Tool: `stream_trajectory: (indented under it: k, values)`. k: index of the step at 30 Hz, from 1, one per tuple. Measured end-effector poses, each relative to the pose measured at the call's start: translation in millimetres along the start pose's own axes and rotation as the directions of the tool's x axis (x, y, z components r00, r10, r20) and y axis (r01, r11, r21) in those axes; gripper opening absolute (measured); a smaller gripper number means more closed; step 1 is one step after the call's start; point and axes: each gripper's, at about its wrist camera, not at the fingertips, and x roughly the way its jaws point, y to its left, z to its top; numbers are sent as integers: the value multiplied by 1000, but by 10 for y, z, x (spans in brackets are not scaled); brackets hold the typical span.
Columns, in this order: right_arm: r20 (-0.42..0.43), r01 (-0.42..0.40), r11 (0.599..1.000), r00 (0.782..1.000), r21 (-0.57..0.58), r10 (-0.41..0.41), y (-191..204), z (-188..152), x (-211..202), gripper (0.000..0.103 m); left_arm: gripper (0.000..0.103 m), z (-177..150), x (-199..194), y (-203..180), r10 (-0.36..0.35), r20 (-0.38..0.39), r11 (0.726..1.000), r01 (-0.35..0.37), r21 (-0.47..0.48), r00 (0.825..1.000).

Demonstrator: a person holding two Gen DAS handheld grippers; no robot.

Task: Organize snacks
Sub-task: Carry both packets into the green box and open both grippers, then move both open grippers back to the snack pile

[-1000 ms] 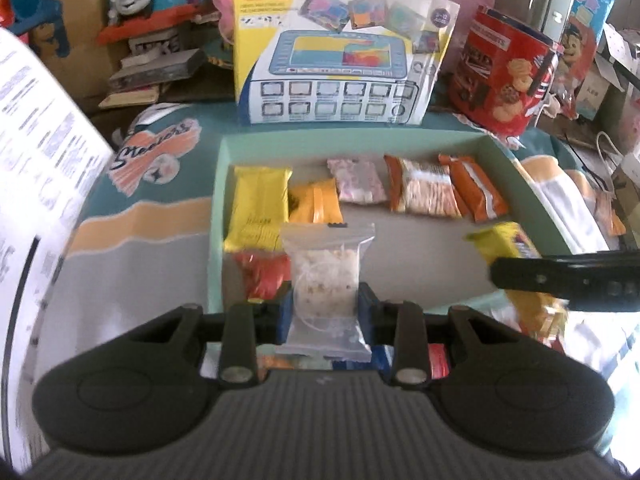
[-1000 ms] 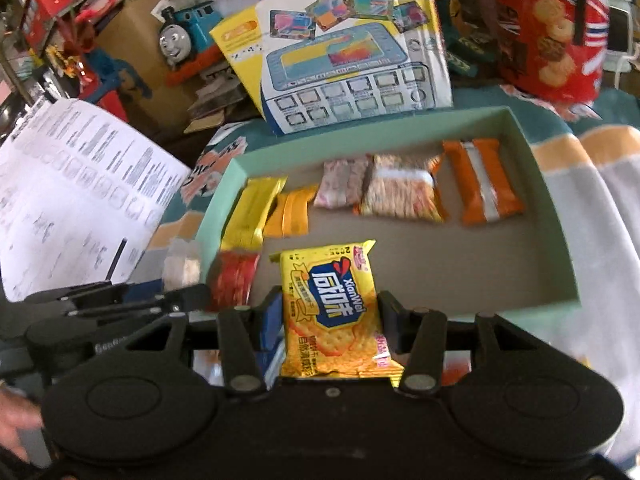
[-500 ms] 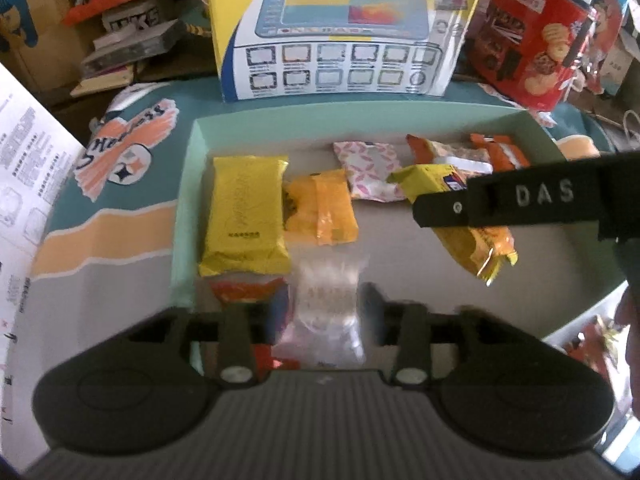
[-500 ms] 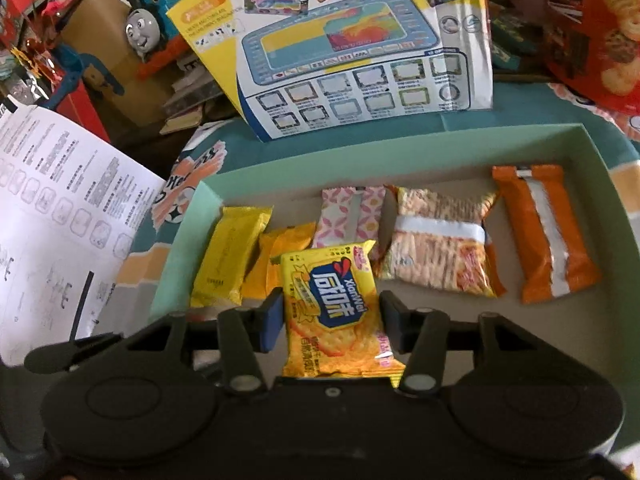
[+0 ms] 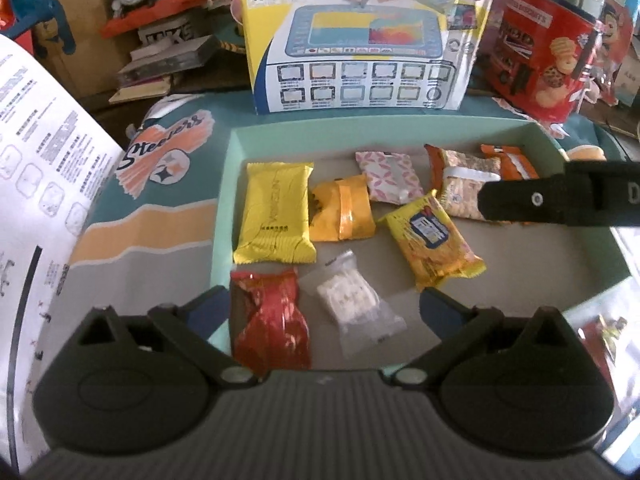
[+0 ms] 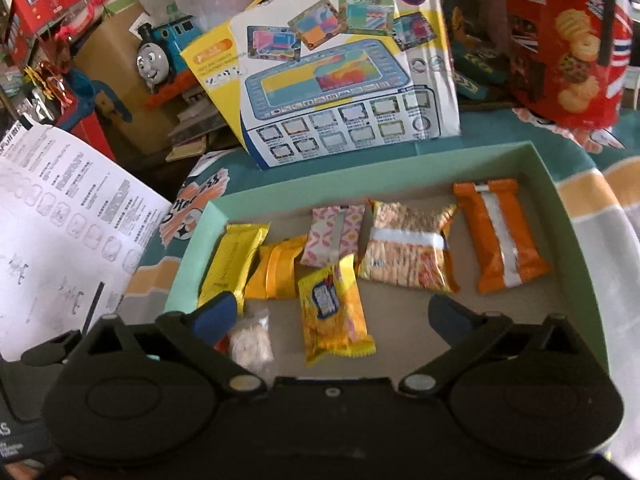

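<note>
Between the left gripper's (image 5: 320,308) opening jaws lies the clear rice-cake packet (image 5: 354,300), loose on the tray (image 5: 224,216) floor, long axis slanting away rightward. Just beyond, the yellow cracker packet (image 6: 334,308) lies free between the right gripper's (image 6: 332,316) opening jaws, lengthwise.

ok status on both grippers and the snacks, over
Left gripper and right gripper opening, nothing pinched. Clear rice-snack packet and yellow cracker packet lie loose in the green tray. Nothing blocking.
</note>
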Motion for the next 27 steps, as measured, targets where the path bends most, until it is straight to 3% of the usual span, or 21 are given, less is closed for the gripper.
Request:
stream_trajectory:
  k: [13,21,27]
  values:
    - [3,17,999,1000,37,-17,-177,-630,-645,103,103,-656,-447,-72,-9,-6,999,9,31,1000]
    - [-29,26,996,999,81,-23,-402,-1030,-839,103,103,-1082,-443,8,6,-59,1000,-5,21,998]
    - [-36,61,993,998,105,-57,-497,-1243,-883,103,103,-1173,-380,92,22,-79,1000,-22,-1,997]
